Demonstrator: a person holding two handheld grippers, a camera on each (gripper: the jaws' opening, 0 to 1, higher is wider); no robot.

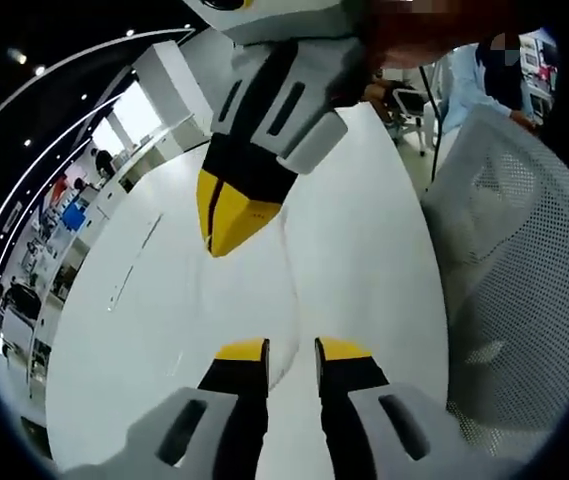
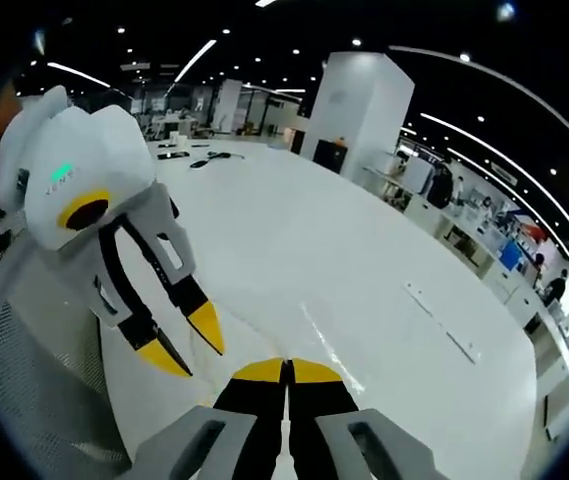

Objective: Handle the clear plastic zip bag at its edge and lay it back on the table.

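The clear plastic zip bag (image 1: 254, 300) is nearly see-through and hangs over the white table (image 1: 364, 250), its curved edge showing faintly. My right gripper (image 1: 226, 235) comes down from the top of the left gripper view, shut on the bag's upper edge. My left gripper (image 1: 292, 350) is open just below, and the bag's lower part reaches down towards its jaws. In the right gripper view my right gripper (image 2: 286, 368) has its jaws pressed together, with a faint sheen of the bag (image 2: 329, 345) beyond them. The left gripper (image 2: 189, 350) stands open at the left.
A white mesh chair (image 1: 524, 280) stands against the table's edge; the chair (image 2: 34, 380) is behind the left gripper. A thin strip (image 2: 444, 320) lies flat on the table (image 2: 364, 250). Desks, a pillar and people are far behind.
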